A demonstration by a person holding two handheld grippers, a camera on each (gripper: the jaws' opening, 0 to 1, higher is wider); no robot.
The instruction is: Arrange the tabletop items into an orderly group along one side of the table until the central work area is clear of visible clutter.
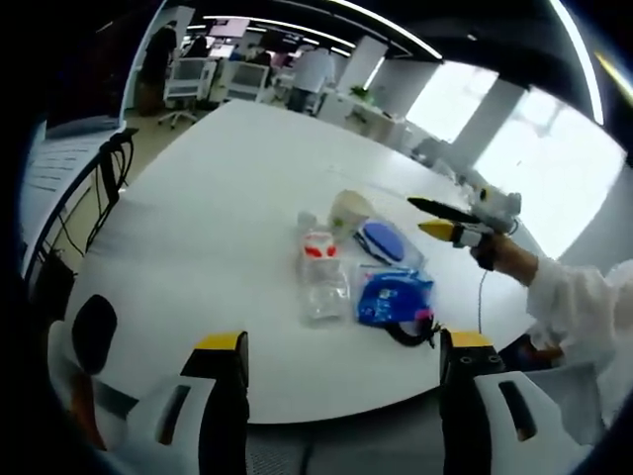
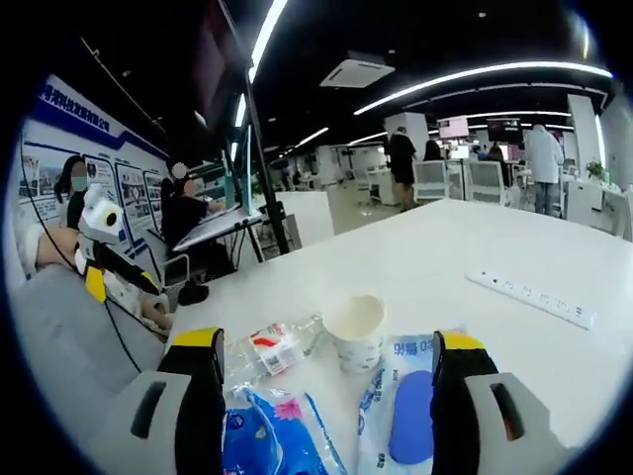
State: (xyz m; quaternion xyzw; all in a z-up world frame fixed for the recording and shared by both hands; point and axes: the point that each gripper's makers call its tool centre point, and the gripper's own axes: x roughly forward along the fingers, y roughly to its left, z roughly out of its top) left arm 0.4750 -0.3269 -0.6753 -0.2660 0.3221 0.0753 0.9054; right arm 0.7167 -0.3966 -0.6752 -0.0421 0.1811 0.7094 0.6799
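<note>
- The left gripper [image 1: 341, 396] hovers off the near edge of the white table [image 1: 227, 178], its two yellow-tipped jaws spread wide with nothing between them.
- The right gripper [image 2: 326, 396] is likewise released, its jaws wide apart above the cluster of items and touching none of them.
- In the left gripper view the right gripper [image 1: 450, 220] comes in from the right, held by a hand in a white sleeve [image 1: 584, 307], just beyond the items.
- In the right gripper view the left gripper [image 2: 104, 252] shows at the far left, off the table.
- The clutter lies together near the table's edge: a clear plastic bottle [image 1: 318, 272] with a red and white label lies on its side.
- A paper cup [image 2: 356, 332] stands upright just right of the bottle [image 2: 272, 351].
- A blue patterned packet [image 1: 394, 297] lies beside the bottle, near the edge.
- A clear pouch holding a dark blue oval [image 2: 406, 406] lies just right of the cup.
- A white power strip [image 2: 534, 297] lies well apart, farther along the table.
- People and office chairs stand in the far background.
</note>
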